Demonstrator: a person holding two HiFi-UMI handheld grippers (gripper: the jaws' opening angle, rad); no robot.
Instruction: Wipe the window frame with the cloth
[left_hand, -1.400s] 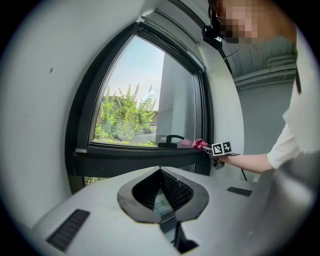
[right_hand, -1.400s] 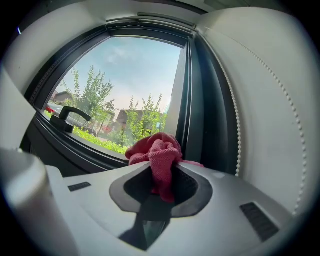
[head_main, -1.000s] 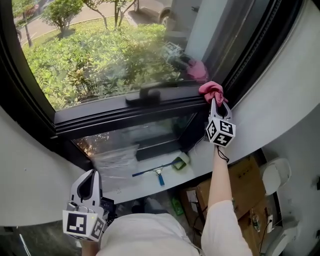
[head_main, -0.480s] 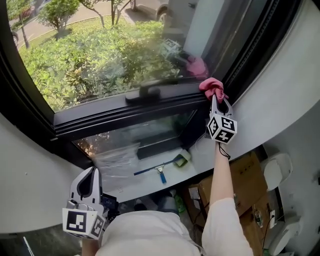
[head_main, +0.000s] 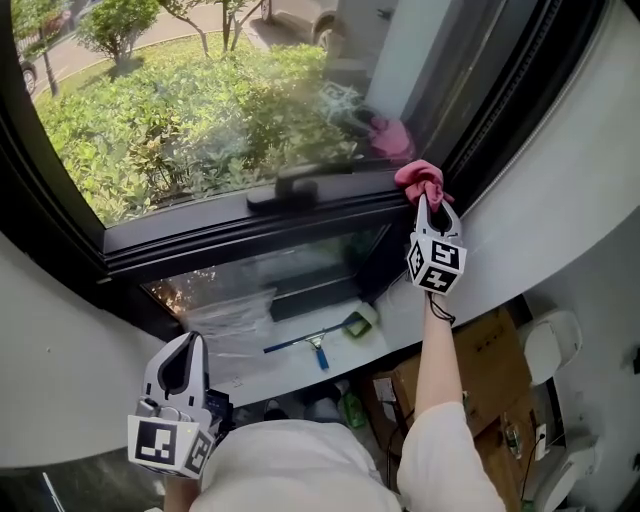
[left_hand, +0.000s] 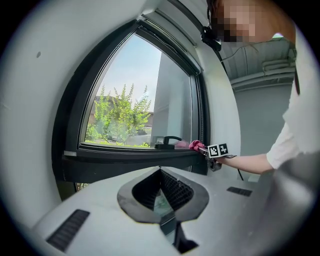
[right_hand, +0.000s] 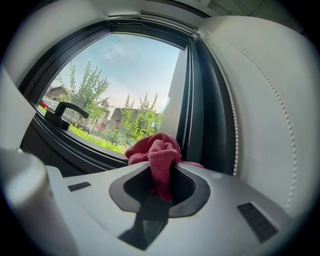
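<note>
Although both grippers were in view, only the right gripper (head_main: 428, 205) was at work. Its jaws were clamped on a bunched pink cloth (head_main: 422, 178), and the wad stood proud of the jaw tips, so that fabric rather than plastic would meet the surface. The cloth appeared to bear on the dark window frame (head_main: 230, 232) at about 2 o'clock in the head view, in the corner where the horizontal rail met the right upright, near the black handle (head_main: 287, 190) on its 3 o'clock side. The arm was stretched upward, judged to give reach along the rail. The left gripper (head_main: 180, 368) hung low at 7 o'clock, well apart from the frame, with its jaws together and holding nothing. It was judged parked clear of the stroke. A squeegee (head_main: 318, 346) lay on the lower sill at 6 o'clock, untouched. Wiping was judged under way at the rail's right end.
</note>
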